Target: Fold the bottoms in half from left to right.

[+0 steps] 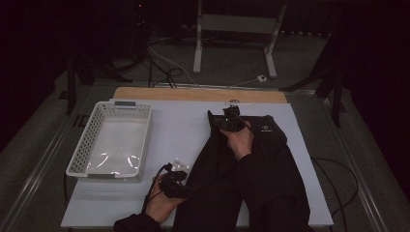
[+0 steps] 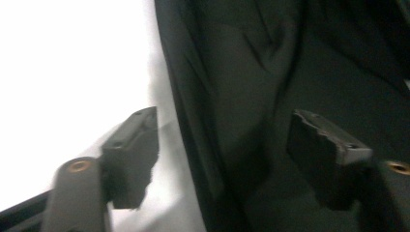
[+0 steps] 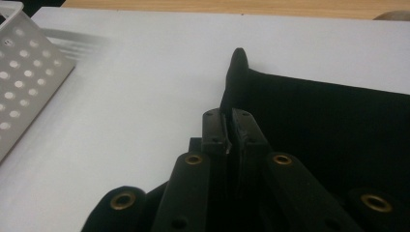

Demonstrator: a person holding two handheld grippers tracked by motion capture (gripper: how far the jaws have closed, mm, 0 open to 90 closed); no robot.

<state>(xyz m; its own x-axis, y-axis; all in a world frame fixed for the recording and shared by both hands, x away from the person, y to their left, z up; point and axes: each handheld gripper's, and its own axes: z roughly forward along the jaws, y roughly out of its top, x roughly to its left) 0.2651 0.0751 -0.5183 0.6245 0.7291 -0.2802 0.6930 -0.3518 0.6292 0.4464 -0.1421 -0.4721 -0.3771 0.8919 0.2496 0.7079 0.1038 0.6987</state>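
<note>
A dim room with a grey floor (image 1: 300,58) surrounds the white-topped table (image 1: 183,130), whose wooden far edge (image 1: 193,94) faces a pale metal stand (image 1: 232,29), with loose cables (image 1: 164,67) on the floor just beyond that edge and darkness behind the stand.

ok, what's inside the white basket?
The white basket holds no objects: its pale floor shows with glare on it. The near wall hides a thin strip of floor. The black garment lies on the table beside it.

White perforated basket (image 1: 112,140) at the table's (image 1: 179,130) left side, well apart.
</note>
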